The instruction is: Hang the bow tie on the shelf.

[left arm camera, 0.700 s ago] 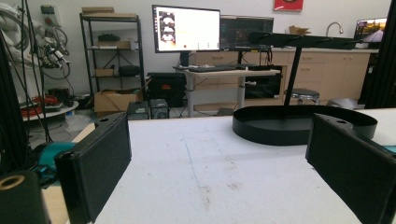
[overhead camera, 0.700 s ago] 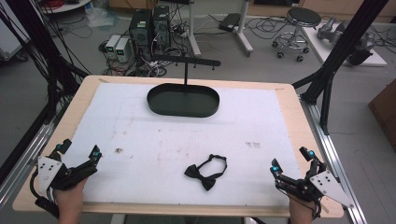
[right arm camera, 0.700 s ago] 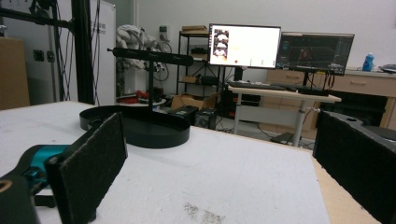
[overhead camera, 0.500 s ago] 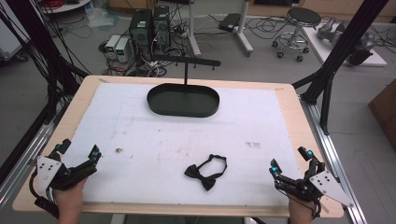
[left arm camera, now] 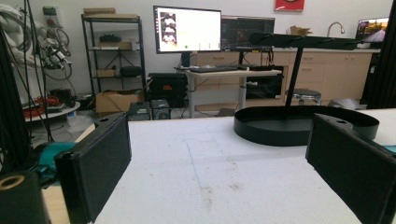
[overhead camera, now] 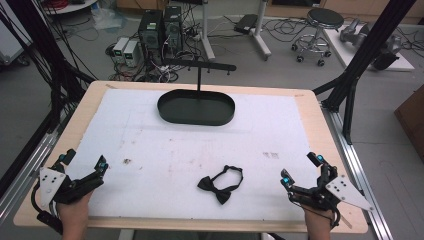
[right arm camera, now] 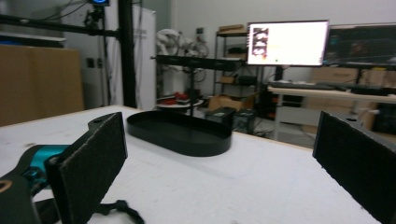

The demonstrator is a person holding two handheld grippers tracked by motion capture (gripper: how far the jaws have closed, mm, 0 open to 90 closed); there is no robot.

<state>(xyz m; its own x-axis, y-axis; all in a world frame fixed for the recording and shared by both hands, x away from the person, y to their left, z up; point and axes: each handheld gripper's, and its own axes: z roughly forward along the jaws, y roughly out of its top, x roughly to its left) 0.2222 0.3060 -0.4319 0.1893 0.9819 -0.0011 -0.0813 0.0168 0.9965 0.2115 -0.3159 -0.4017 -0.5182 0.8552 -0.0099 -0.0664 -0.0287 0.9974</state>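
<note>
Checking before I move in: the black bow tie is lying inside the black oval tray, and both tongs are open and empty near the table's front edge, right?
Not quite. The high view shows the bow tie on the white mat, near the front edge and apart from the oval tray, which holds only its stand. The left tongs and right tongs are open and empty.

Even, bright overhead room light falls on the white counter (overhead camera: pixel 165 150), with only faint, soft shadows under the black tray (overhead camera: pixel 196 107) and the bow tie (overhead camera: pixel 221 182). The high view is slightly soft and grainy. In the left gripper view the monitor (left arm camera: pixel 187 29) glows overexposed. In the right gripper view the near black pads (right arm camera: pixel 91 161) are blurred, and the bright screen (right arm camera: pixel 287 43) washes out.
</note>
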